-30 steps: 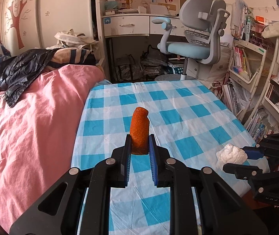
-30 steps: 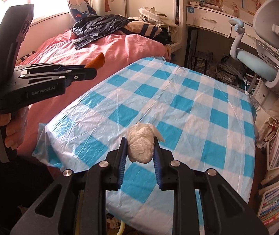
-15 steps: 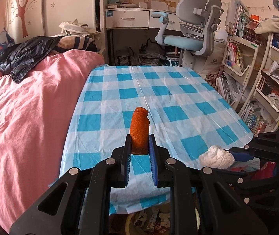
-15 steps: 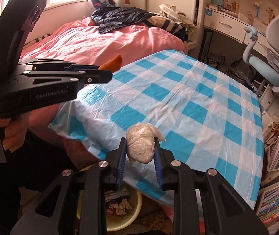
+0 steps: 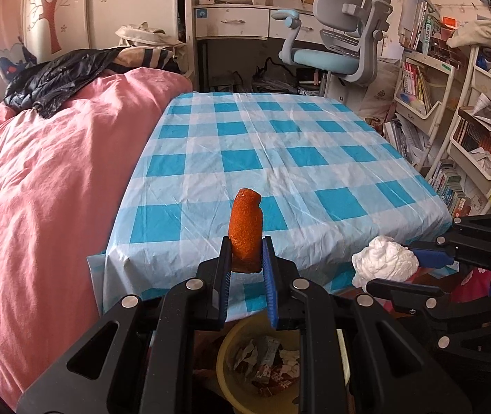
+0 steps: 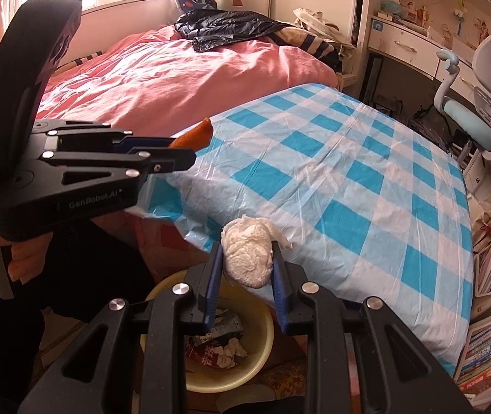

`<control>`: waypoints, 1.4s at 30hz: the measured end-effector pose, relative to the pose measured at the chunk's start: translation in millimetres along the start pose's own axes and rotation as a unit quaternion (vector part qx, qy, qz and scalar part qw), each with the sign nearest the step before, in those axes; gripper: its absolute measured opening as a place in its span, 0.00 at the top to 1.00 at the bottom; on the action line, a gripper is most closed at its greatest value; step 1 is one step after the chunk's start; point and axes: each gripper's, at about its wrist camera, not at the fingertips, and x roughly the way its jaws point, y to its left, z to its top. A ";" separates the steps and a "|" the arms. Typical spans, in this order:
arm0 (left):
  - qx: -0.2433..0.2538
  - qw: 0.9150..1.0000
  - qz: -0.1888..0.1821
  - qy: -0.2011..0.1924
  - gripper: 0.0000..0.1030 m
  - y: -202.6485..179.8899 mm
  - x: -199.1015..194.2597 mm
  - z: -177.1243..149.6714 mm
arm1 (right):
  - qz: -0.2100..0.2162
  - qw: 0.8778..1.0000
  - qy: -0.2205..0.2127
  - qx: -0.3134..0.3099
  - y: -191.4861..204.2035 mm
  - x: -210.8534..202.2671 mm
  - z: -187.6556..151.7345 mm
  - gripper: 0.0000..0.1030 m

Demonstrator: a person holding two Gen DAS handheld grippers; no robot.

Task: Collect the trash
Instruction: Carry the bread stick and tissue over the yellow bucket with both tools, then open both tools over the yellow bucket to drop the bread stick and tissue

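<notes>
Your left tongs [image 5: 245, 258] are pinching an orange, rough-skinned piece of trash [image 5: 245, 229] that stands upright out of their tips, and just below and beyond them sits a yellow bin [image 5: 245, 362] already holding crumpled wrappers. Your right tongs [image 6: 243, 262] are clamped on a crumpled white tissue wad [image 6: 248, 258], held just past the near edge of the blue-checked surface [image 6: 349, 179], with the same yellow bin on the floor directly under those tips. Off to the left of the left tongs there's the pink bed [image 5: 48, 179], with a black jacket [image 5: 59, 79] lying at its far end.
</notes>
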 end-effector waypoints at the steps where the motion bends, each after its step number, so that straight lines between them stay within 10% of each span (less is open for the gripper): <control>1: 0.000 1.000 0.001 0.000 0.84 0.0 -0.5 -0.8 | 0.000 1.000 0.001 0.000 1.0 -0.1 -1.9 0.73; 33: 0.012 0.999 -0.001 0.042 0.84 -5.4 0.6 -25.6 | 0.007 0.999 0.034 -0.001 20.1 10.7 -22.4 0.69; 37: 0.039 0.992 0.018 0.116 0.69 -15.8 22.6 -43.8 | 0.002 0.998 0.065 -0.016 25.7 22.6 -25.9 0.58; 42: 0.019 0.996 0.034 0.081 0.48 -9.5 8.1 -38.0 | -0.021 0.998 0.057 -0.021 23.4 18.2 -26.5 0.48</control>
